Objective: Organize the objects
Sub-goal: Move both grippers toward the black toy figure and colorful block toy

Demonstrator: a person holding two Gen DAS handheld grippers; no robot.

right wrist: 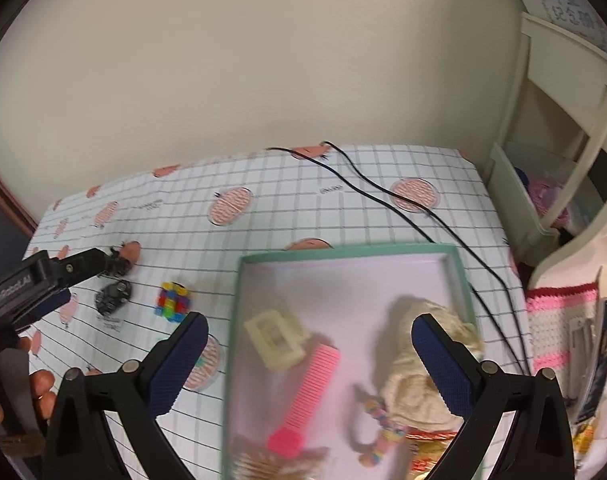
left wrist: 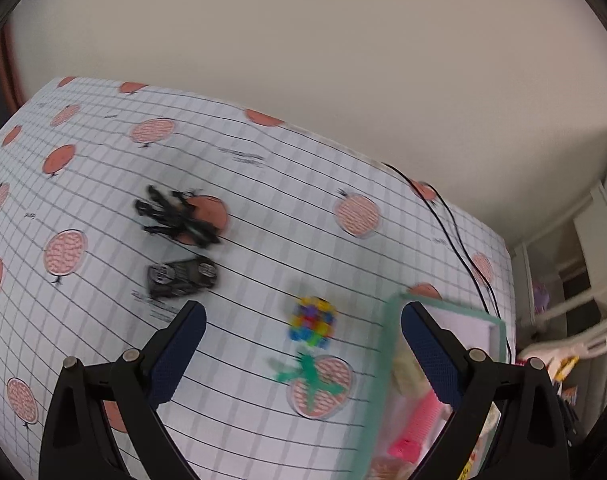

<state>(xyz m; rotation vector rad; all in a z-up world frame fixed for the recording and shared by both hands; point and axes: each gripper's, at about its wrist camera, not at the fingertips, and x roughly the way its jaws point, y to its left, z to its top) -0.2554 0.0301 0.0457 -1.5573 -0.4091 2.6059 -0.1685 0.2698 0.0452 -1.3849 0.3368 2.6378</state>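
Both claws, left gripper [left wrist: 303, 344] and right gripper [right wrist: 309, 356], gape wide, empty. The mint-rimmed shallow cardboard tray [right wrist: 461, 276] on the table holds a pink plastic comb [right wrist: 309, 394], teeth end pointing away, cream hair clip [right wrist: 275, 338] and beige knitted cloth [right wrist: 407, 384].

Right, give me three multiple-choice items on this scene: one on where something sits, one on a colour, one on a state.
1. Where is the comb?
A. inside the green-rimmed box
B. on the tablecloth beside the toy car
C. held in a gripper

2. What colour is the comb?
A. blue
B. pink
C. black

3. How does the right gripper stand?
A. shut on the comb
B. shut on the cube
C. open, holding nothing

Answers: 1 A, the comb lies on the box floor next to a cream hair clip. 2 B, its teeth and handle are bright pink. 3 C, its two fingers are spread wide above the box with nothing between them; the left gripper is open too.
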